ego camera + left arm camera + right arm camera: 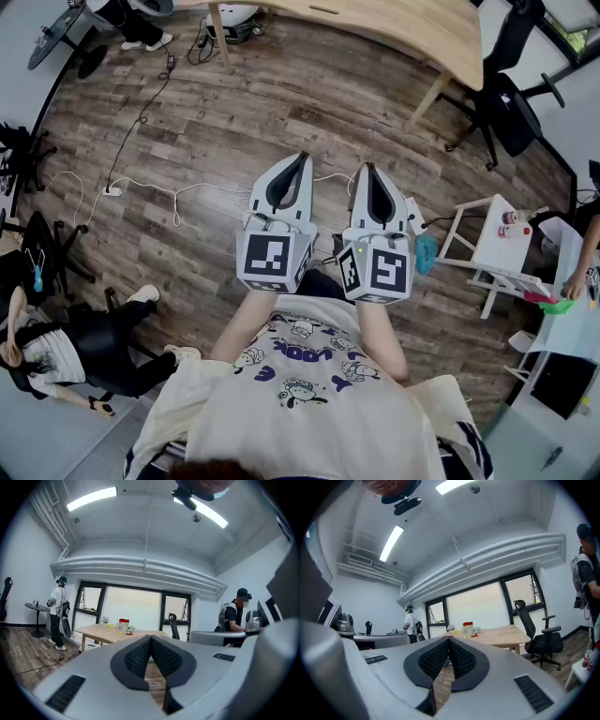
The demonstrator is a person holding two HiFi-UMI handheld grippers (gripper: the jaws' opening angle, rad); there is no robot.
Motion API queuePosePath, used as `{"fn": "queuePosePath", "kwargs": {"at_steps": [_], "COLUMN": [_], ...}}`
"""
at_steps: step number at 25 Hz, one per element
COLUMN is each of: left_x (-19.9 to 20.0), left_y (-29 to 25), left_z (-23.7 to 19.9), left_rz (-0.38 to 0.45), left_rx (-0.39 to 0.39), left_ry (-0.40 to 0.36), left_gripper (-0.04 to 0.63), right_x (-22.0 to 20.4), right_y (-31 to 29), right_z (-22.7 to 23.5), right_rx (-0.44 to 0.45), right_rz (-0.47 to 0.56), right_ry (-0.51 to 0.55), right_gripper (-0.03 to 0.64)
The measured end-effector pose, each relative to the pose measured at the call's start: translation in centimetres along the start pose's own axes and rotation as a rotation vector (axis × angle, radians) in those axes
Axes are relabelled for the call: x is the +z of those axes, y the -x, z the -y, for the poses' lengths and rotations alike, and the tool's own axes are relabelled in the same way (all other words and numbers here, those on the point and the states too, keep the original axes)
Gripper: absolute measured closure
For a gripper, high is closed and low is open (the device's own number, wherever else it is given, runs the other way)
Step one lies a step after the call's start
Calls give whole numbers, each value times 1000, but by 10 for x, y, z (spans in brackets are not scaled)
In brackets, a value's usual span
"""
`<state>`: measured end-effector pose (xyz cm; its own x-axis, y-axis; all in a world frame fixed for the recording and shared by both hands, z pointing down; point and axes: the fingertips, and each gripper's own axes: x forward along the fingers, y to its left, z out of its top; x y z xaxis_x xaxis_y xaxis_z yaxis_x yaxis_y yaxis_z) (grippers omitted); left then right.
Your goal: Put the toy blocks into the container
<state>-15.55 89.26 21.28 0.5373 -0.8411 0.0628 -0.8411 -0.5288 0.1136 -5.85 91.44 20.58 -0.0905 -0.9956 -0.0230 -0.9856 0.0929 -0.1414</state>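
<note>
Evidently the task has not begun: left gripper (pixel 300 161) and right gripper (pixel 369 169), jaws together on nothing, hang over an office's plank floor (pixel 187 131). Small coloured pieces (pixel 458 631), likely the toy blocks, lie by a red-topped box (pixel 468 626) on a far wooden tabletop (pixel 506 634) near the windows (pixel 478 606), so the next move calls for walking there and opening the jaws.

Wooden table (pixel 506 633) (toys (pixel 468 627) on top)

Wooden table (pixel 394 23), black office chair (pixel 511 108), white cable (pixel 155 187), plank floor (pixel 234 112)
</note>
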Motion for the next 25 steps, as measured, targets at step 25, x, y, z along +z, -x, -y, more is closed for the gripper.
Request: {"fn": "queuePosePath", "kwargs": {"at_steps": [25], "left_x": [-9], "left_y": [-13], "left_z": [23], "left_rz": [-9], "left_rx": [56], "left_ry": [2], "left_gripper": [569], "right_x": [-1], "right_y": [1], "right_z": [43], "right_rx": [38], "right_rz": [7], "right_ry": [-12], "right_gripper": [623]}}
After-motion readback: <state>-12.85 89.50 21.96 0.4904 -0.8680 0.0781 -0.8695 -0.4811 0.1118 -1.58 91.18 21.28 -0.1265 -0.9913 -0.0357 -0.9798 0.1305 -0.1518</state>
